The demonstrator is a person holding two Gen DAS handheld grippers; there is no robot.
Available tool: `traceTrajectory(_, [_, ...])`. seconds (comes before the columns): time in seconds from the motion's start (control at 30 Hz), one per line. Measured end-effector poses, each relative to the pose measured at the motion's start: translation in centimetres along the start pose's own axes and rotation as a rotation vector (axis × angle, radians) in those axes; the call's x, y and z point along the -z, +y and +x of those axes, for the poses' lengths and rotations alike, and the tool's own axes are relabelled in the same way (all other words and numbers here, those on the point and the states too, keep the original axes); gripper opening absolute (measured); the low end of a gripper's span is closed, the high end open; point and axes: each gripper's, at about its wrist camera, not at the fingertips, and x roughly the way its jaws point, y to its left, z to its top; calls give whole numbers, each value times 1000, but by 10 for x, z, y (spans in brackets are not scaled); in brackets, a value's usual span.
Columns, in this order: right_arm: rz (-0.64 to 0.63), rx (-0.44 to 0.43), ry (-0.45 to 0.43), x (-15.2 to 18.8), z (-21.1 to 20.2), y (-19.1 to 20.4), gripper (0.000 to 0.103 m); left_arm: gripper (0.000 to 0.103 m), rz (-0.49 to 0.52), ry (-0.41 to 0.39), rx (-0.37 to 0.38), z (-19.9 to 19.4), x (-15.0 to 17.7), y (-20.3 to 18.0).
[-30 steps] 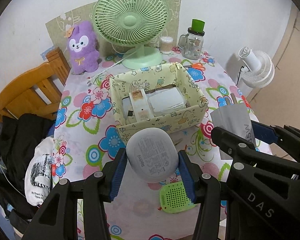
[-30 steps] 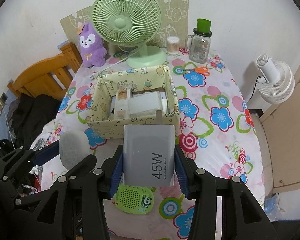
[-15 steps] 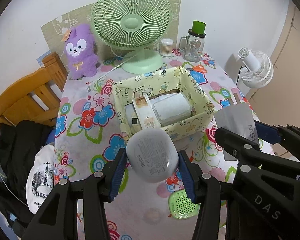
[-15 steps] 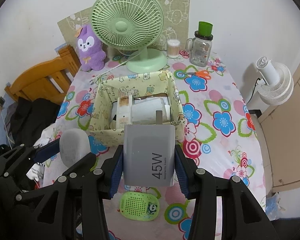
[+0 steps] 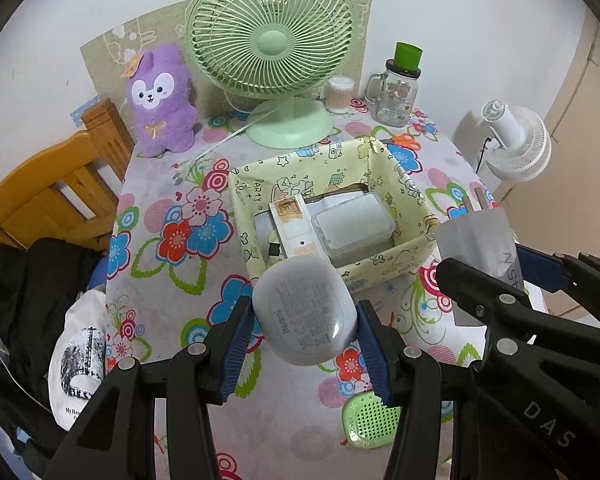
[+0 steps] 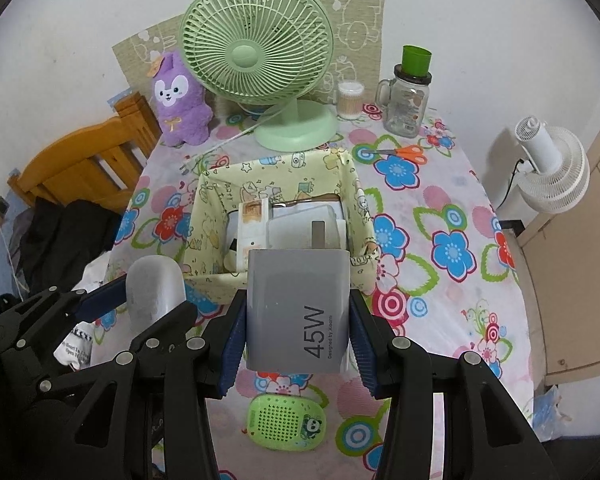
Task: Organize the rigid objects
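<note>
While both hand-held grippers hung over the near end of the bench (image 6: 452, 208), most of the free room was off to the right: a wide strip of bare flowered cloth ran between the yellow fabric box (image 6: 208, 216) and the bench's right edge. On the left it was tighter, with a wooden chair (image 5: 48, 196) and a dark pile of clothes (image 5: 32, 288) just past the edge. At the back a purple plush (image 6: 180, 100), a green desk fan (image 6: 256, 52) and a glass jar (image 6: 408, 100) stood along the wall, with orange scissors (image 6: 404, 153) lying just behind the box.

The left hand-held gripper (image 5: 304, 344) was clamped on a rounded grey Redmi case (image 5: 304, 312), blue pads pressing both sides, held up in the air at the box's near wall. The right hand-held gripper (image 6: 298, 344) was squeezing a grey 45W charger (image 6: 298, 312) the same way, prongs pointing forward over the box's near edge. Both items sat off the cloth, right in front of the box opening.

A green speaker-looking gadget (image 6: 286, 420) lay on the bench under the right hand-held gripper, well short of the box.

Inside the box I could make out white packages (image 5: 352, 220) and a printed carton (image 5: 292, 220), but what lay beneath them was hidden. From the left wrist view the charger was mostly blocked by the other tool's arms, and the case's small print was too fine to read.
</note>
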Motion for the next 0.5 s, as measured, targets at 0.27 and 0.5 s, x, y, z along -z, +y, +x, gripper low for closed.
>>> traceTrajectory(0.27, [-48,-29,8,-19,12,-7,50,53,-38,6,-33,9,-15,1])
traceTrajectory(0.5, [-77,-54,16,-37,24,-14,50,53,-70,11,-49,19,-29,2])
